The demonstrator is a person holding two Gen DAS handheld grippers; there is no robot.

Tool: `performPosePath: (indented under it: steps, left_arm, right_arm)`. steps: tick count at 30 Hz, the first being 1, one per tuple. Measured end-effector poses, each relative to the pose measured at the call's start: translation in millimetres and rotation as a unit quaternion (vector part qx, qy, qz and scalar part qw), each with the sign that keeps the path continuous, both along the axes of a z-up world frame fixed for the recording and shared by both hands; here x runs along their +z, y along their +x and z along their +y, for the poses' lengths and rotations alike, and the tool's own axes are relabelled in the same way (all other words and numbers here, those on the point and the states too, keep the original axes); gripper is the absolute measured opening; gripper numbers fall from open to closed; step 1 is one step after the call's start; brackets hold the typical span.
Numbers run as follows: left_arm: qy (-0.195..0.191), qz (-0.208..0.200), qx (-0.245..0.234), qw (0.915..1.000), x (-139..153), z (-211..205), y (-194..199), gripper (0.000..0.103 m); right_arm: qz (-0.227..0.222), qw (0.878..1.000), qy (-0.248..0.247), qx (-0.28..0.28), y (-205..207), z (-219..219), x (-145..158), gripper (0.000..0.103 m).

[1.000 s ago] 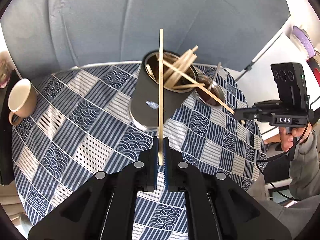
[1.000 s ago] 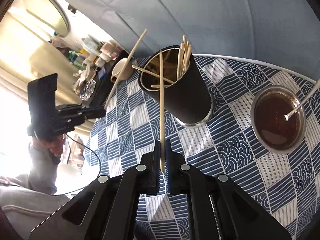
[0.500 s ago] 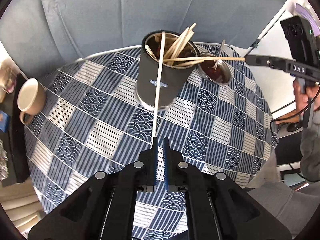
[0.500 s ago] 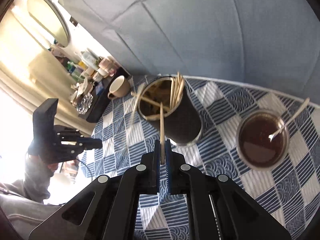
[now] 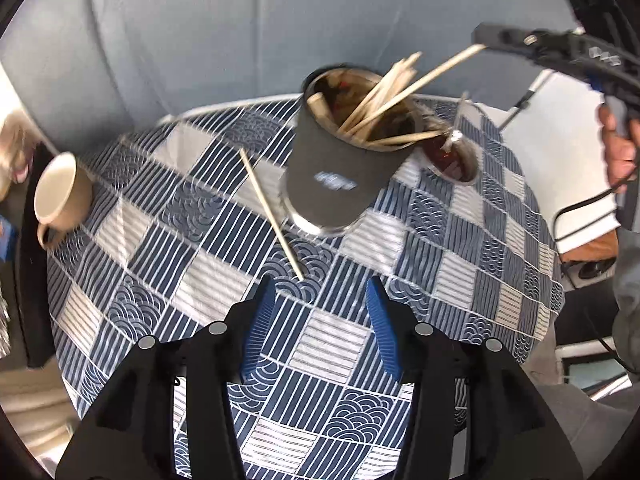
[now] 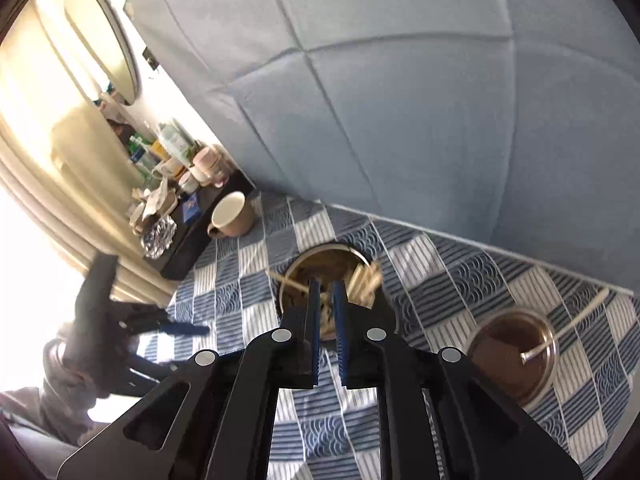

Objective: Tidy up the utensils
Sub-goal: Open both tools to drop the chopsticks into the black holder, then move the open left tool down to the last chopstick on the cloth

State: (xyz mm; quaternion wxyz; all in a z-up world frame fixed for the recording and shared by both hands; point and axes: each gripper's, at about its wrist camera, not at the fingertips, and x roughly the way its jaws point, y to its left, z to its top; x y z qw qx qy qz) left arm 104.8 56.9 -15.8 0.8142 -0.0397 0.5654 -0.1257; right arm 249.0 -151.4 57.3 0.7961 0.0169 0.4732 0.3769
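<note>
My left gripper (image 5: pixel 322 292) hangs over the checked cloth, its jaws opening with nothing between the blue pads. Just beyond its fingertips a loose chopstick (image 5: pixel 272 216) slants across the cloth, left of the dark cylindrical holder (image 5: pixel 336 176) and outside it. Several chopsticks stand in the holder. My right gripper (image 5: pixel 480 38) (image 6: pixel 327 286) is above the holder (image 6: pixel 320 264), its jaws opening by a narrow gap. A long chopstick (image 5: pixel 420 80) runs from its fingertips down into the holder. The left gripper (image 6: pixel 200 330) shows blurred at the left of the right wrist view.
A metal bowl of brown sauce (image 5: pixel 452 156) (image 6: pixel 512 344) with a spoon stands right of the holder. A beige mug (image 5: pixel 60 196) (image 6: pixel 232 218) sits at the table's far left, beside a black shelf of bottles and cups (image 6: pixel 188 236). A padded blue wall rises behind.
The left jaws opened and let go of their chopstick, which dropped onto the cloth beside the holder. The right gripper rose above the holder and its chopstick tipped down into it.
</note>
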Motion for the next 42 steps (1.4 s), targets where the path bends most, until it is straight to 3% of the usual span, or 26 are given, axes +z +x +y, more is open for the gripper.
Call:
performPosePath:
  steps: [1,3,4,7,10,19,26,32,42]
  left_arm:
    - [0.003,0.008,0.010,0.9999,-6.7,4.3,2.4,0.048]
    - [-0.003,0.018,0.020,0.9996,-15.7,9.7,6.1,0.049]
    - [-0.005,0.020,0.021,0.9996,-18.2,10.7,7.0,0.049]
    - [0.005,0.029,0.031,0.9991,-29.5,15.1,16.2,0.049]
    - [0.010,0.043,0.041,0.9982,-43.0,19.0,28.2,0.049]
    - [0.003,0.081,0.067,0.9945,-78.6,27.4,69.1,0.053]
    - [0.040,0.099,0.068,0.9920,-101.2,28.2,98.1,0.056]
    - [0.070,0.103,0.073,0.9895,-117.0,28.5,123.6,0.064]
    - [0.084,0.118,0.071,0.9868,-141.5,26.6,148.6,0.067]
  right_arm:
    - [-0.003,1.000,-0.002,0.000,0.8,3.0,-0.1,0.010]
    - [-0.007,1.000,-0.007,-0.004,0.7,5.7,-0.9,0.024]
    - [-0.012,1.000,-0.010,-0.006,0.1,5.8,-0.9,0.037]
    - [-0.025,1.000,-0.014,-0.008,-3.2,2.4,-0.1,0.042]
    - [-0.035,0.999,-0.017,-0.021,-4.3,-6.0,1.2,0.055]
    - [-0.029,0.997,-0.044,-0.063,3.1,-41.6,-18.8,0.071]
    - [0.005,0.993,-0.069,-0.093,14.1,-59.2,-55.9,0.077]
    - [0.036,0.991,-0.087,-0.098,17.5,-64.5,-88.6,0.077]
    - [0.079,0.986,-0.105,-0.104,8.5,-67.2,-128.3,0.077]
